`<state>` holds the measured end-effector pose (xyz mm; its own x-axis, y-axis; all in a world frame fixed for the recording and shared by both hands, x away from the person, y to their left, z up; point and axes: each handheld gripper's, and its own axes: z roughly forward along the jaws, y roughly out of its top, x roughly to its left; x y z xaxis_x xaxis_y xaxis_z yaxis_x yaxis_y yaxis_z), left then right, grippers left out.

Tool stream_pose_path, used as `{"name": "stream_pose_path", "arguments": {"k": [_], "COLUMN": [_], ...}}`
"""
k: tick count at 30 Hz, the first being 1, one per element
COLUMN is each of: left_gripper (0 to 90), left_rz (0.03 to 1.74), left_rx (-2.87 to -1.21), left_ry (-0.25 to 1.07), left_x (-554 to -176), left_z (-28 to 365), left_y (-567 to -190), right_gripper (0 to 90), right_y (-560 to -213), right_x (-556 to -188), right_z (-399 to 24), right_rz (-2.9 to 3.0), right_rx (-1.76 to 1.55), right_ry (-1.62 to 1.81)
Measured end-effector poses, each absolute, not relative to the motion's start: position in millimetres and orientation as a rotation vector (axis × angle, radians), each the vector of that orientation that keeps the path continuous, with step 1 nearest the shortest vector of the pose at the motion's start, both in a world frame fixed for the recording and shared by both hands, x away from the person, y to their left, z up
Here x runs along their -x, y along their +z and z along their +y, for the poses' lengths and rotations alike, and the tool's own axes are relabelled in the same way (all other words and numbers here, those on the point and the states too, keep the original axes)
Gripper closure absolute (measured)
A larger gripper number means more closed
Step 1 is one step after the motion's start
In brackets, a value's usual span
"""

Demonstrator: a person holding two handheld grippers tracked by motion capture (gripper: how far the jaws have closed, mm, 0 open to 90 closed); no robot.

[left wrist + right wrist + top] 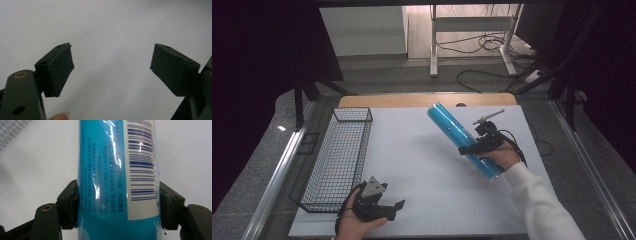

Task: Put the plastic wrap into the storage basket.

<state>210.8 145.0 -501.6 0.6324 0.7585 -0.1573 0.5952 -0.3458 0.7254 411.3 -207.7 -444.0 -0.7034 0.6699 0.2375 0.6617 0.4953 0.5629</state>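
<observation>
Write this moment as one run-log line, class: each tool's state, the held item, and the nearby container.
right tool: shut on blue tube, lifted and tilted | left tool: open, nothing between jaws | wire basket: left side of white table

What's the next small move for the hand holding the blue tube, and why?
Probably carry the blue tube left toward the wire basket: the right gripper is clamped on it, it looks lifted off the table, and the basket sits across it.
</observation>
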Motion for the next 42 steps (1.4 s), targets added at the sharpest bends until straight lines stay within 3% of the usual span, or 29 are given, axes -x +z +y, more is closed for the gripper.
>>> {"name": "stream_pose_path", "arguments": {"k": [19,24,42], "left_gripper": [15.8,14.7,11.2], "left_rz": [1.039,1.047,1.013], "left_rx": [-1.770,-1.694,-1.601], "left_ry": [0.033,-0.076,-0.171], "left_x": [-243,-258,-273], "left_z": [138,137,136], "left_y": [-479,-479,-478], "right_gripper": [32.3,32.2,32.2], "right_y": [-451,-457,-471], "right_x": [-339,-333,-312], "right_z": [-199,-195,-175], "right_rz": [2.711,2.712,2.667], "right_rx": [-1.291,-1.284,-1.426], "right_ry": [1.326,1.349,1.512]}}
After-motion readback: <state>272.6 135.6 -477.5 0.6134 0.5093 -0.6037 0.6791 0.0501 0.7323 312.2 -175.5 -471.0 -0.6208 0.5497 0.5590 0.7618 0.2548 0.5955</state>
